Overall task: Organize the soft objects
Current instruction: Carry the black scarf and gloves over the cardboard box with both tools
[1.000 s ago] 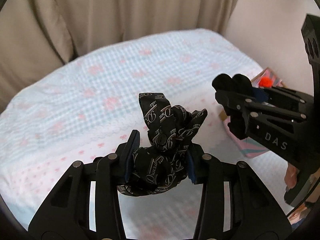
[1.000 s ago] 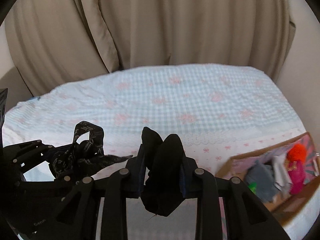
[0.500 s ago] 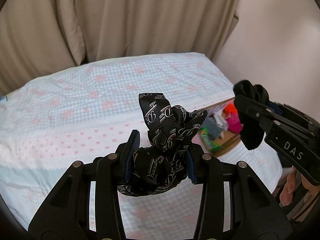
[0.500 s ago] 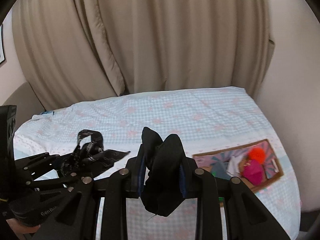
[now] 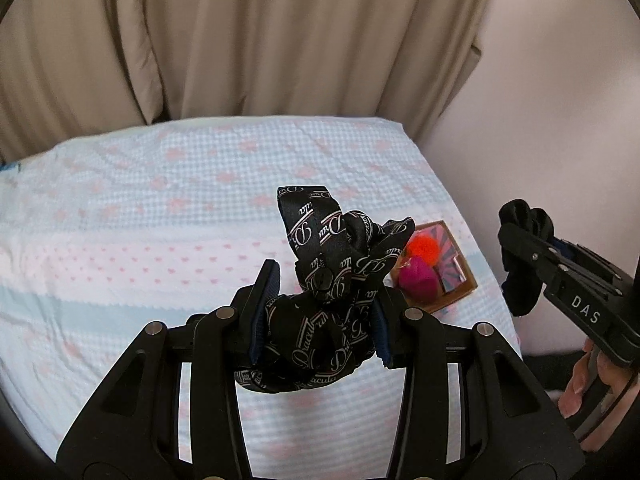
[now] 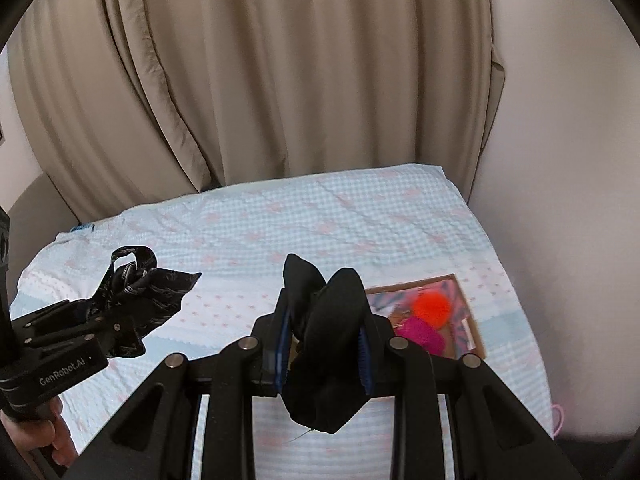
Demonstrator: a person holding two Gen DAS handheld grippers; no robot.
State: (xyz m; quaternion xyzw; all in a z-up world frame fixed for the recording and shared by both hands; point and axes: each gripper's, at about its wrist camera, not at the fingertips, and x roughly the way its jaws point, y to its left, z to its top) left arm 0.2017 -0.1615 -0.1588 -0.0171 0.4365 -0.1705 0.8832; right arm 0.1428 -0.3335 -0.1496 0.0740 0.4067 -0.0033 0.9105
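Observation:
My left gripper [image 5: 320,312] is shut on a black printed scarf [image 5: 332,280] with white lettering, held well above the bed; it also shows in the right wrist view [image 6: 136,300]. My right gripper [image 6: 324,344] is shut on a plain black cloth [image 6: 324,340], also held high; it shows at the right in the left wrist view [image 5: 524,256]. A cardboard box [image 6: 476,332] lies on the bed near its right edge, with an orange pom-pom [image 6: 432,308] and a magenta soft item [image 6: 420,334] inside. The box [image 5: 460,276] is partly hidden behind the scarf.
The bed [image 5: 160,208] has a light blue and pink patterned cover. Beige curtains [image 6: 280,80] hang behind it and a pale wall [image 6: 560,160] stands to the right. The bed's right edge drops off just past the box.
Both grippers have risen and pulled back from the bed with their cloths. The view has swung right, and the box now sits further off and smaller.

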